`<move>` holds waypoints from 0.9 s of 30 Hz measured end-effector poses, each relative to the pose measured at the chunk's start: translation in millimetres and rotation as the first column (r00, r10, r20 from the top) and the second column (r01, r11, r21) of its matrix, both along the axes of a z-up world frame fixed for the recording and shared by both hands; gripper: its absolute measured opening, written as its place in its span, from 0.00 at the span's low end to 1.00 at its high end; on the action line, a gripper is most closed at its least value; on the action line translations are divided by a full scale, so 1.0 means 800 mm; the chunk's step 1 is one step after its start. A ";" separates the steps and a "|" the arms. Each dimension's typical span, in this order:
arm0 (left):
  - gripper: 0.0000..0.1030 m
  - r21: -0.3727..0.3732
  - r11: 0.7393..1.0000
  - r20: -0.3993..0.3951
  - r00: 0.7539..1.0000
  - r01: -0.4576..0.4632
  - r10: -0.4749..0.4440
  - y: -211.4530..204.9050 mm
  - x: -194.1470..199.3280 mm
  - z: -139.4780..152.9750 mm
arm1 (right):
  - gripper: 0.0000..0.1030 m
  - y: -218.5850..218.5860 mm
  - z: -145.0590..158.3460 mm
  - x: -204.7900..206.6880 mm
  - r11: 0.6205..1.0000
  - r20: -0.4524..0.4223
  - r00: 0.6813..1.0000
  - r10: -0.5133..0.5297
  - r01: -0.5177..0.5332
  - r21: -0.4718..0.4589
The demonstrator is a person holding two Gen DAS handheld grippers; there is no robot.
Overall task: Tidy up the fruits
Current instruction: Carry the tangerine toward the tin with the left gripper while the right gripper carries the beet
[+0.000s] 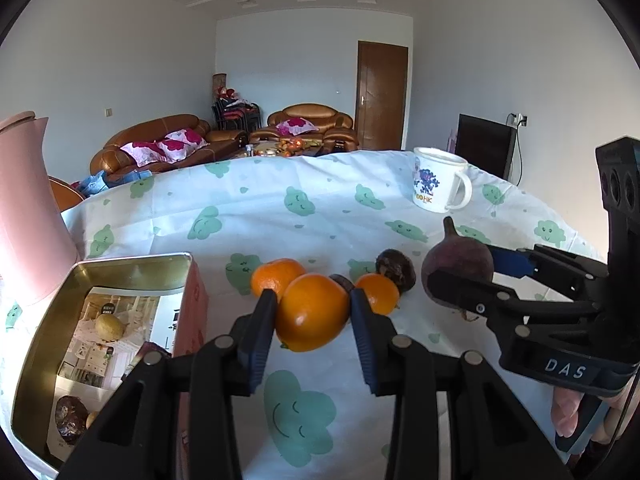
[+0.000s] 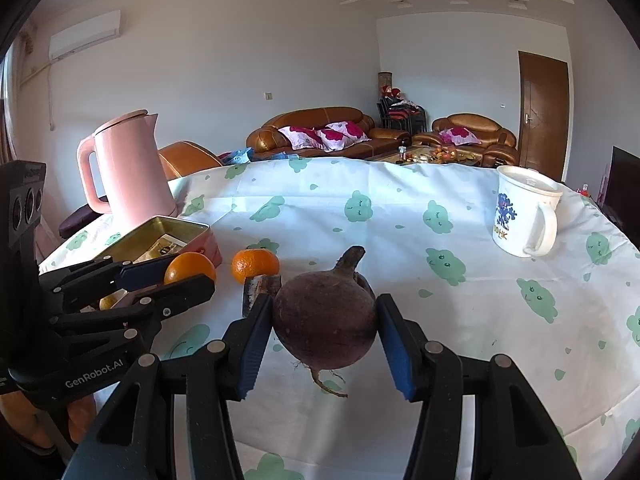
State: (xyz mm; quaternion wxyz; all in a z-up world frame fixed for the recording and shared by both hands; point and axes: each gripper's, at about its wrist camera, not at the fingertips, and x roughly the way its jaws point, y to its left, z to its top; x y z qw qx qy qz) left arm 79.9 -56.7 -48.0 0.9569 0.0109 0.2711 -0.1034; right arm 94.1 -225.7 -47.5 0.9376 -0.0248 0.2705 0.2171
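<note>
My left gripper (image 1: 312,305) is shut on a large orange (image 1: 312,316), its blue pads pressing both sides, just right of an open gold tin (image 1: 48,320). The tin holds a yellowish fruit (image 1: 110,326) and a dark fruit (image 1: 70,420). On the cloth behind lie two smaller oranges (image 1: 278,276) (image 1: 378,292) and a dark passion fruit (image 1: 396,270). My right gripper (image 2: 326,322) is shut on a dark red beet (image 2: 326,316) with its stalk up and root hanging. In the right wrist view, the left gripper (image 2: 180,276) holds the orange (image 2: 188,268) beside the tin (image 2: 172,236).
A pink kettle (image 2: 128,172) stands at the back left behind the tin. A white printed mug (image 2: 524,212) stands at the far right. The round table wears a white cloth with green clouds (image 2: 360,208). A person's hand (image 1: 568,412) grips the right tool.
</note>
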 end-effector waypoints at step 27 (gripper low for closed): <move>0.38 -0.007 0.999 0.092 0.995 -0.038 0.038 0.006 -0.019 0.010 | 0.53 0.001 0.010 -0.021 1.000 0.094 0.995 0.016 -0.016 0.002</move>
